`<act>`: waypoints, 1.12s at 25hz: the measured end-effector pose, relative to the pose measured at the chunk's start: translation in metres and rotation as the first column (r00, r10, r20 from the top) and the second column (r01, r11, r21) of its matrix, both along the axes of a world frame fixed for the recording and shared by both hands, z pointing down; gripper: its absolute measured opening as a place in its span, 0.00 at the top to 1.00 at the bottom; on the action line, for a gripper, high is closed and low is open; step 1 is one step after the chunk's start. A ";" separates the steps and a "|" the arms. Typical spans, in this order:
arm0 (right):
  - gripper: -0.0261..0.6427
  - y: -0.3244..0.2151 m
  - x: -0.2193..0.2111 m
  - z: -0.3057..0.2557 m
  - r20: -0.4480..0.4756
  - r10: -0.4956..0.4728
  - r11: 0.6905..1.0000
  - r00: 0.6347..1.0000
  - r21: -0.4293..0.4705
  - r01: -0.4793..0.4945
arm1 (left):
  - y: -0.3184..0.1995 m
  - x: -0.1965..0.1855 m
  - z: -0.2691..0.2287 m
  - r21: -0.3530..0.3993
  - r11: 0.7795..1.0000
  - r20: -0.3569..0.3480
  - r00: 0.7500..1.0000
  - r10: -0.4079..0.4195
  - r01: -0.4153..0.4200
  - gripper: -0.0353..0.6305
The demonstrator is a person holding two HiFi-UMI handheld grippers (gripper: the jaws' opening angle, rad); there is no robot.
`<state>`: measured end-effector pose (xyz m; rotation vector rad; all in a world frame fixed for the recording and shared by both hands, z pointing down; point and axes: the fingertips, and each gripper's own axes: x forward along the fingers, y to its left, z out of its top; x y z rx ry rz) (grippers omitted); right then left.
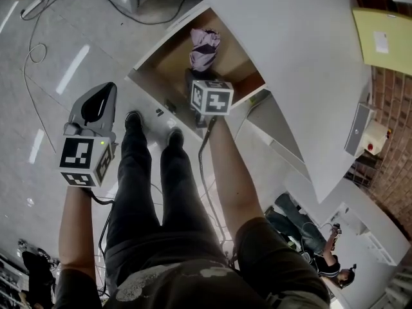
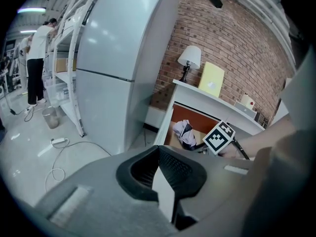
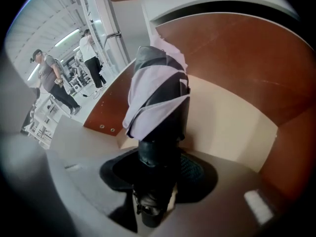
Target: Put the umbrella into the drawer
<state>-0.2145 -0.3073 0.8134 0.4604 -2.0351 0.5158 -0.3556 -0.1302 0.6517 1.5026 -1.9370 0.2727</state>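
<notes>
Right gripper view showed the right gripper (image 3: 157, 181) clamped on the handle end of the folded umbrella (image 3: 158, 95), its canopy inside the open drawer (image 3: 237, 132). The left gripper (image 2: 165, 181) was closed and empty, well apart. Released while upright, the umbrella could topple against the drawer wall and block closing.

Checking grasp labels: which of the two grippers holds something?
The right gripper: its jaws clamp the folded umbrella by its handle at the open drawer. The left gripper has its jaws shut on nothing.
</notes>
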 end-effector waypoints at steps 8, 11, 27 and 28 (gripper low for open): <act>0.67 -0.006 0.001 0.016 -0.039 0.030 1.000 0.999 0.001 -0.030 | -0.007 0.006 0.002 0.005 0.999 0.002 1.000 0.031 -0.031 0.93; 0.67 -0.006 0.000 0.018 -0.056 0.031 1.000 0.998 0.006 -0.031 | -0.008 0.008 0.002 0.003 0.999 0.001 0.999 0.042 -0.042 0.93; 0.56 0.004 -0.013 -0.038 0.076 0.032 0.999 0.997 -0.022 -0.031 | -0.009 0.011 -0.023 0.005 0.997 -0.007 0.997 0.071 -0.071 0.93; 0.56 0.003 -0.010 -0.047 0.085 0.047 0.999 0.995 -0.018 -0.045 | -0.011 0.010 -0.029 0.014 0.997 -0.003 0.997 0.075 -0.075 0.93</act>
